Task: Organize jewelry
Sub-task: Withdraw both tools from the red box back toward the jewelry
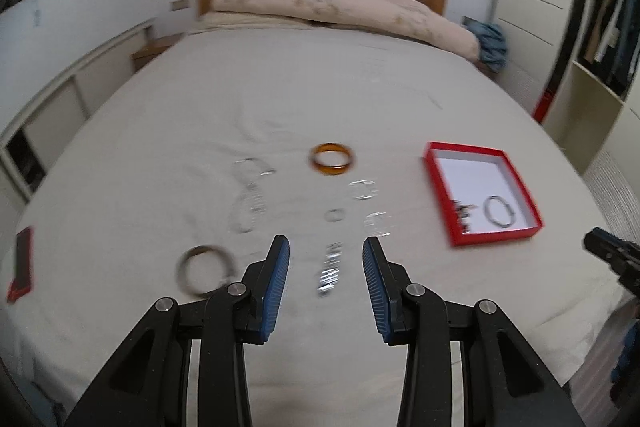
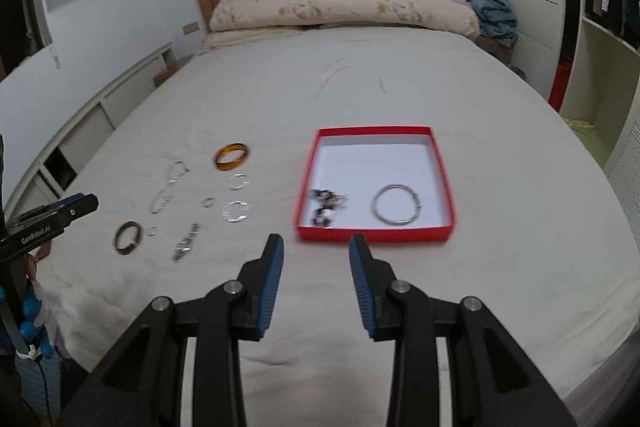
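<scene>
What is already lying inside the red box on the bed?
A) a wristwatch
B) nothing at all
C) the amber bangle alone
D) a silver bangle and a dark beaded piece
D: inside the red box lie a silver bangle and a dark beaded piece, while the amber bangle sits out on the bed sheet.

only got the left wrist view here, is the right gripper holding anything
Observer: No. The right gripper is open with nothing between its jaws, facing the red box.
Operator: any piece hidden from me
Observer: A small ring lies on the sheet right beside the dark bangle.
Operator: whats the dark blur in the box
Observer: A beaded piece, dark and white beads, in the near left corner, apart from the silver hoop.
</scene>
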